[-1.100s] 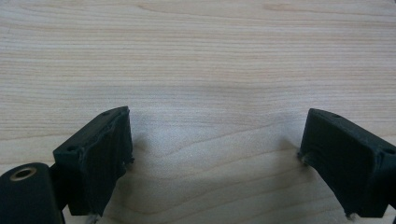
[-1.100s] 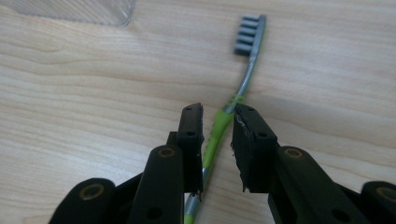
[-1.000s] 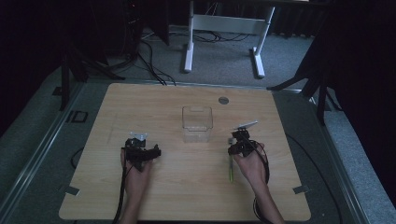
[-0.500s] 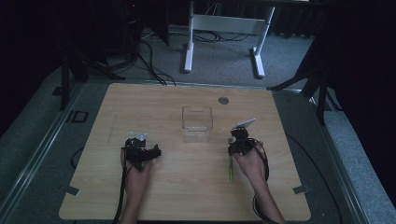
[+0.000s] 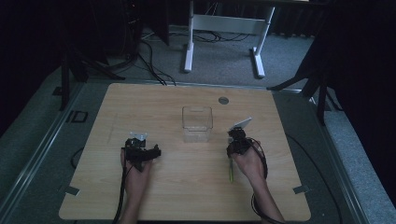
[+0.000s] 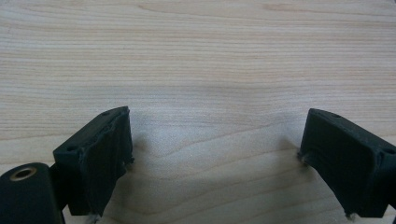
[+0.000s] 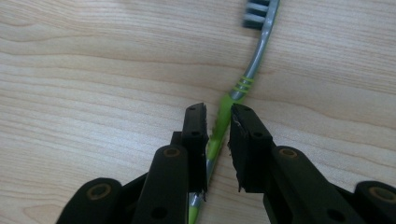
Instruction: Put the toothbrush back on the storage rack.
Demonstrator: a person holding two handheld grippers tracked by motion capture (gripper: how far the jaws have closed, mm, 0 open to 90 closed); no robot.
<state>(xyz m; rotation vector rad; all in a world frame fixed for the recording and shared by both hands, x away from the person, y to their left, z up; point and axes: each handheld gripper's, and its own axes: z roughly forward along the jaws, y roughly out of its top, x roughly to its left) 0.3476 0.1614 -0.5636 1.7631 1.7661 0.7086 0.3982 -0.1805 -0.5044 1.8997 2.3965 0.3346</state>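
Note:
A green and grey toothbrush point(image 7: 243, 84) lies flat on the wooden table point(image 5: 177, 191), its bristled head pointing away from me in the right gripper view. My right gripper point(image 7: 217, 112) is shut on the green handle, one black jaw on each side. In the high view the right gripper point(image 5: 237, 140) sits right of centre, and the toothbrush point(image 5: 230, 171) trails back under the hand. My left gripper point(image 5: 140, 148) rests left of centre. In the left gripper view the left gripper point(image 6: 217, 116) stands wide open over bare wood, with nothing between its jaws.
A clear, empty plastic box point(image 5: 197, 122) stands at the table's centre, between and slightly beyond the two grippers. A small round grommet point(image 5: 223, 100) sits near the far edge. White desk legs point(image 5: 189, 42) and cables are on the floor behind.

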